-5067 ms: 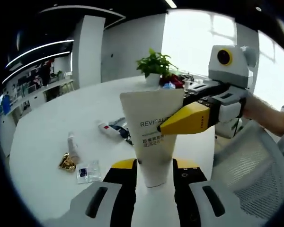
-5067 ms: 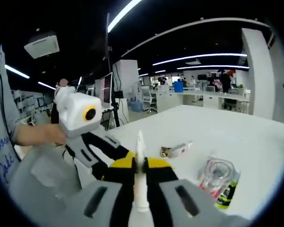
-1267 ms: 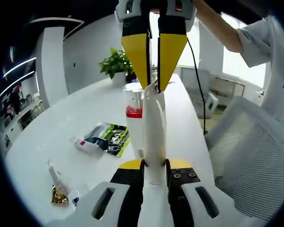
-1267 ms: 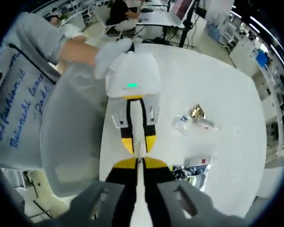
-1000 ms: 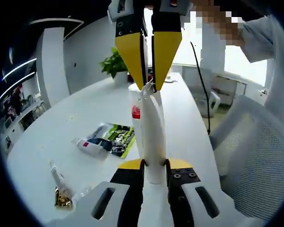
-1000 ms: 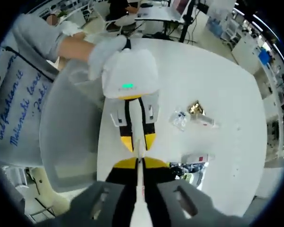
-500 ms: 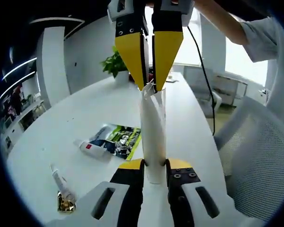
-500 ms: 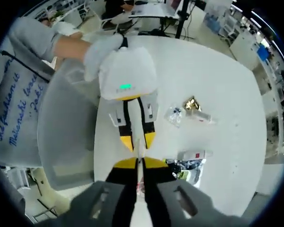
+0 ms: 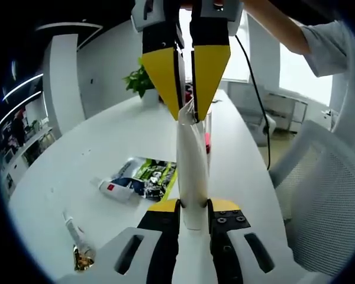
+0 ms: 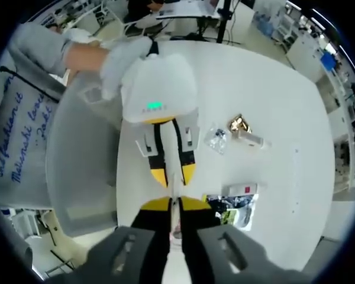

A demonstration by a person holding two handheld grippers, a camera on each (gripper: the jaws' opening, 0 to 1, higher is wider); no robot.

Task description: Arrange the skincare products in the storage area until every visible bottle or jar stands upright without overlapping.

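White cream tube [image 9: 192,165] is held at both ends above the white tabletop [image 9: 77,160]: left tool [image 9: 192,208] is clamped on its lower end, right tool [image 9: 186,103] comes down from above w/ yellow jaws pinched on the crimped top edge, prob. to steady it vertical so it can be stood on its cap w/o flopping. In right gripper view the tube [image 10: 173,195] runs edge-on between the right tool [image 10: 173,208] and left tool [image 10: 171,176]. Other items lie flat on the tabletop, not yet stood up: small red-marked tube [image 9: 115,188] against a green sachet [image 9: 151,176], a thin tube [image 9: 74,229] beside a gold wrapper [image 9: 83,258].
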